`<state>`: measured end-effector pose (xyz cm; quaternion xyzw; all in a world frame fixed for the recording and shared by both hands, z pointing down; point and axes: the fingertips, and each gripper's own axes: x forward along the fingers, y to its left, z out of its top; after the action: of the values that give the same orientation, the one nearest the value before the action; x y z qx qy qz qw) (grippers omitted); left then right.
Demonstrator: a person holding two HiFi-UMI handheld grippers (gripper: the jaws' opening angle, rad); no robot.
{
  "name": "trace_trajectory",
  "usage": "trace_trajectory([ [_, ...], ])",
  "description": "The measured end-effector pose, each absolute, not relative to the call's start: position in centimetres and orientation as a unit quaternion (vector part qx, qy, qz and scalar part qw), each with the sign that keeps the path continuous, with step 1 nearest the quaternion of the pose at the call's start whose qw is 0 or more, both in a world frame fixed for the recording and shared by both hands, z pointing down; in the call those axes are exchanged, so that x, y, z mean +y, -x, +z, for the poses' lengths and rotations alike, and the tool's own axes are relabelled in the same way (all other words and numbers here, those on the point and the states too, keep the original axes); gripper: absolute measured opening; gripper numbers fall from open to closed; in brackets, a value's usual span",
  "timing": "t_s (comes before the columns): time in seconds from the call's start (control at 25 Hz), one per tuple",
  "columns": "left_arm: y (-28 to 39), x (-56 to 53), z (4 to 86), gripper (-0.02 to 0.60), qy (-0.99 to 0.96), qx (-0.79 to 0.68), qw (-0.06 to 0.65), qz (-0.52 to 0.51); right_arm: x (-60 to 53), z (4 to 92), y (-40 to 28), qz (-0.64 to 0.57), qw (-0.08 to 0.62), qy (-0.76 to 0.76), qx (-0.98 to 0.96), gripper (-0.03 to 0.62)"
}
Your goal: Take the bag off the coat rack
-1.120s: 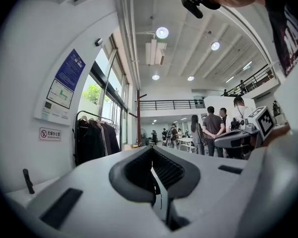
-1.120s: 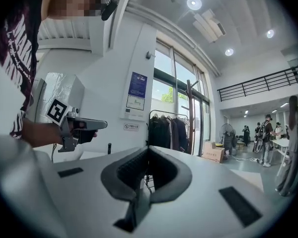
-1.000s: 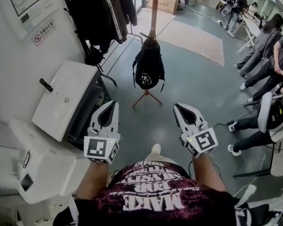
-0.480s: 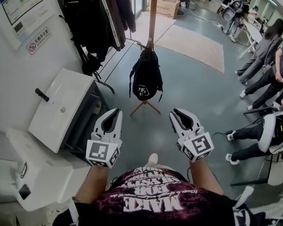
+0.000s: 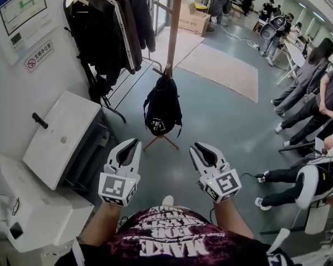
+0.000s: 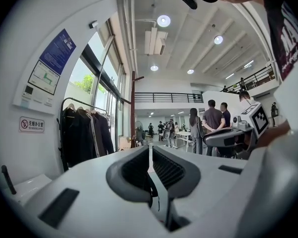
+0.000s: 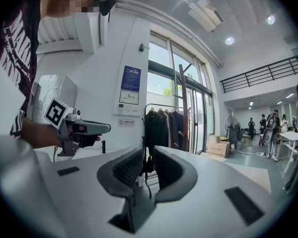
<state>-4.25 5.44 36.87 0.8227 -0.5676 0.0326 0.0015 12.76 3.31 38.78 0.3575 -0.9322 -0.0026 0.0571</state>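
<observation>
Bag on the rack — both grippers short of it.

The black bag (image 5: 162, 107) hangs low on the pole of the wooden coat rack (image 5: 175, 21), just above its splayed feet. It is at my 12 o'clock, well apart from both tools. My left gripper (image 5: 134, 143), at 7 o'clock, has its jaws pressed together with nothing in them. My right gripper (image 5: 196, 147), at 5 o'clock, has just been spreading its jaws — they stand apart, empty. A rail of dark coats (image 5: 108, 26) sits at 11 o'clock and a white cabinet (image 5: 61, 126) at 9. People (image 5: 311, 87) are spread from 1 to 3 o'clock.
</observation>
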Motion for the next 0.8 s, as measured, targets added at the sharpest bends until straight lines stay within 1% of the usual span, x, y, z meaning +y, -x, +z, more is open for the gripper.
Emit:
trace_trajectory([
  [0.2,4.9,3.8,36.1,0.009,-0.813,-0.581,-0.001,0.05,1.3,38.0,-12.4,0.003,0.04,-0.346,-0.938,0.074],
  [0.4,4.3,2.9,37.5,0.009,-0.801,-0.597,0.002,0.042,0.2,38.9,-13.4,-0.004,0.044,-0.33,-0.943,0.074],
  [0.8,3.9,1.7,37.1,0.009,-0.786,-0.618,-0.004,0.039,-2.6,39.3,-14.5,-0.003,0.047,-0.318,-0.947,0.074],
])
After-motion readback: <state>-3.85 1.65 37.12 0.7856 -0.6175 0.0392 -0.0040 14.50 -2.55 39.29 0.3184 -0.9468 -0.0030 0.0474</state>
